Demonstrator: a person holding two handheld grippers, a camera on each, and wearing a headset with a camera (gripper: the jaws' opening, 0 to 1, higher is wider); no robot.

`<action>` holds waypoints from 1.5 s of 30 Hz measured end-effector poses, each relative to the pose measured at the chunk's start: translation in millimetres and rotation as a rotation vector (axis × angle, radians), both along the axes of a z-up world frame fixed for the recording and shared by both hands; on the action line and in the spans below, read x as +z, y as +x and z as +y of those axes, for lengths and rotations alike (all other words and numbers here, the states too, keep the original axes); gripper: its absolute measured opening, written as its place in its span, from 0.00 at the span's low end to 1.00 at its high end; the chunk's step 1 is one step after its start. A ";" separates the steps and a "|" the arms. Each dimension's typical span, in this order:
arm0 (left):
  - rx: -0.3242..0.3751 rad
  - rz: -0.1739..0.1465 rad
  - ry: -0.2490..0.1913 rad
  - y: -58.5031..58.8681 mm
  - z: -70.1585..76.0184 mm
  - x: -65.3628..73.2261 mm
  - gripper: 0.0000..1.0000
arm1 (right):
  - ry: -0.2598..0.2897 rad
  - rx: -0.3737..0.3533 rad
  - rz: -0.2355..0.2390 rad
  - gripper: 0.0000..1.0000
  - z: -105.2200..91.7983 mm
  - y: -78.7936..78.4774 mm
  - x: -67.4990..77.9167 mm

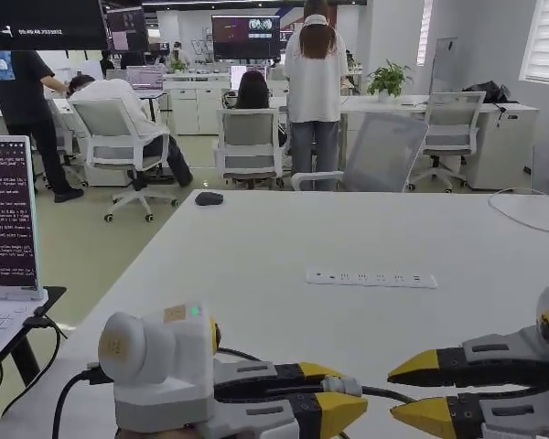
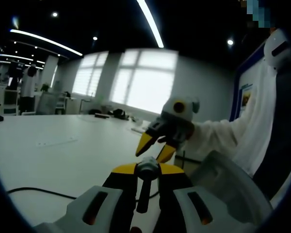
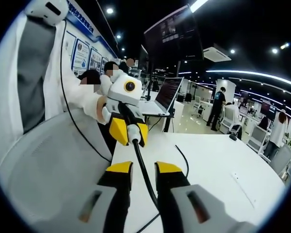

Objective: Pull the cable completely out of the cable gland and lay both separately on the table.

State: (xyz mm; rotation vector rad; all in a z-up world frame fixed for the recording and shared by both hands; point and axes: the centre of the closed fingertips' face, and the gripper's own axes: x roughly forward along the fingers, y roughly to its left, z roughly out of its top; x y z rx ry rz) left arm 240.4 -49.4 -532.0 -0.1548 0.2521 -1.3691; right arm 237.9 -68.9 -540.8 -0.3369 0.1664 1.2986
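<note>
Currently my left gripper (image 1: 348, 393) is clamped on the cable gland (image 1: 343, 385) above the tabletop's (image 1: 348, 229) near edge, while my right gripper (image 1: 393, 393), jaws apart astride the cable (image 3: 143, 167), should close firmly and pull straight along the gland's axis.

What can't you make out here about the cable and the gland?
- Head view: the left gripper covers much of the cable gland, so how deep the cable sits in it is hidden.
- Left gripper view: the cable gland is blurred, close to the lens.
- Right gripper view: the cable drops behind the right gripper's own jaws, its far end hidden.
- Head view: laptop text is too small to read.
</note>
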 end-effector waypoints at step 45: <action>0.024 0.011 -0.002 5.1 3.3 -0.8 0.17 | -0.087 0.043 -0.004 0.04 -11.0 5.1 -22.5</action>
